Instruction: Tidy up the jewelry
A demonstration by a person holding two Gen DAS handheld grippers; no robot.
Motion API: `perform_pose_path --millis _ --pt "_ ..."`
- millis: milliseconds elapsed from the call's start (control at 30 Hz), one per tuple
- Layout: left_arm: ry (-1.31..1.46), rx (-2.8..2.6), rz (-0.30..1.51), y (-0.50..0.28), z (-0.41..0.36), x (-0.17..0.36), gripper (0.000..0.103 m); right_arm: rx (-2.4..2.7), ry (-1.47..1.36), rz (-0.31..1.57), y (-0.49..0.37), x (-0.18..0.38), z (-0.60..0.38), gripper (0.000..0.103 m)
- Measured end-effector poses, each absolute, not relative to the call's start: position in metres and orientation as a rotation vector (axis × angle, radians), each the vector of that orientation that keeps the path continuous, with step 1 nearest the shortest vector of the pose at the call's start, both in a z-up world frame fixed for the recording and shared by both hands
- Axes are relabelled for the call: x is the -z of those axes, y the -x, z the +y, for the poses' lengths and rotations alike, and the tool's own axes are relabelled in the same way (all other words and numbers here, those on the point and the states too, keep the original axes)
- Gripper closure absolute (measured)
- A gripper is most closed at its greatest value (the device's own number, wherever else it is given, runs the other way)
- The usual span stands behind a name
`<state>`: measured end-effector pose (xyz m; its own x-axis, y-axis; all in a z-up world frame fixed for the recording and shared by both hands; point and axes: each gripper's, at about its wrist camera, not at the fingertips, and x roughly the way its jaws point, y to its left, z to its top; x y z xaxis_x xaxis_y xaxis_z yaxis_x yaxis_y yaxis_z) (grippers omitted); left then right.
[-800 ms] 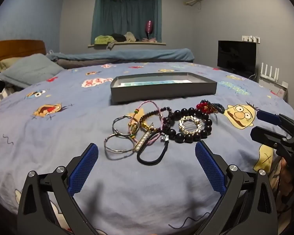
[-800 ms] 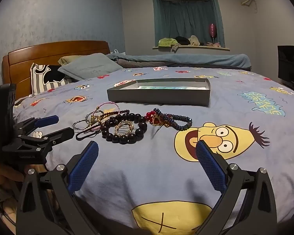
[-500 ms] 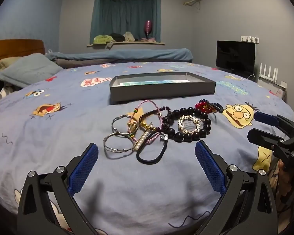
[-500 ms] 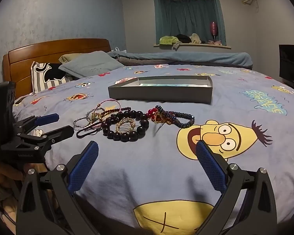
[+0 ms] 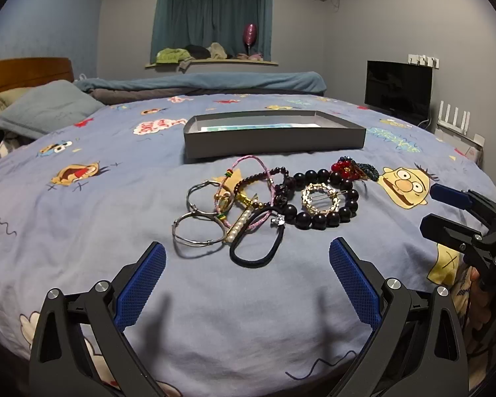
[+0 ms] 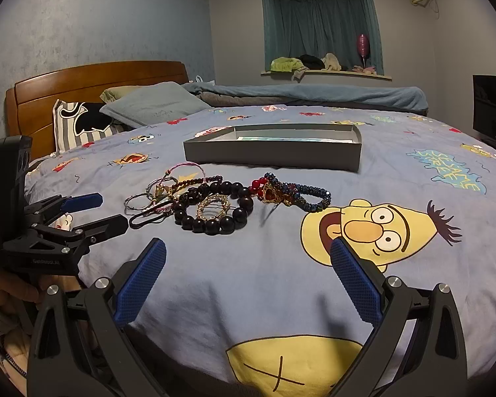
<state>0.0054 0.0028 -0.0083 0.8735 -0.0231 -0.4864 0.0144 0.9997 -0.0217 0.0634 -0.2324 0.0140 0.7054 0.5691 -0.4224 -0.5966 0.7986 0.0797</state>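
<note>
A pile of jewelry lies on the blue cartoon bedspread: a dark bead bracelet (image 5: pixel 320 198) (image 6: pixel 215 208) around a gold ring brooch (image 5: pixel 320 198), silver bangles (image 5: pixel 198 218), a pink cord bracelet (image 5: pixel 258 165), a pearl clip (image 5: pixel 238 228), a black hair tie (image 5: pixel 258 251), and a red and blue beaded piece (image 5: pixel 353 168) (image 6: pixel 291 193). A shallow grey box (image 5: pixel 274 135) (image 6: pixel 274 152) sits open behind the pile. My left gripper (image 5: pixel 246 278) (image 6: pixel 99 211) is open and empty just before the pile. My right gripper (image 6: pixel 248 278) (image 5: pixel 436 208) is open and empty to the pile's right.
Pillows (image 6: pixel 148 106) and a wooden headboard (image 6: pixel 92 82) stand at the left. A folded blue blanket (image 5: pixel 198 82) lies along the far side. A black monitor (image 5: pixel 398 87) stands at the right by the wall. The bed edge runs under both grippers.
Both grippers have moved slightly closer to the jewelry pile. Both stay open and empty. The jewelry and box have not moved.
</note>
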Motion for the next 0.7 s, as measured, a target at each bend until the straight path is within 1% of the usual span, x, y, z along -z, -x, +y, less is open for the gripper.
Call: perform_pose_path --millis 700 --pt "0.020 0.031 0.511 -0.0044 -0.0025 0.0093 0.005 -0.647 0.071 0.460 -0.0643 -0.0132 -0.2307 0.005"
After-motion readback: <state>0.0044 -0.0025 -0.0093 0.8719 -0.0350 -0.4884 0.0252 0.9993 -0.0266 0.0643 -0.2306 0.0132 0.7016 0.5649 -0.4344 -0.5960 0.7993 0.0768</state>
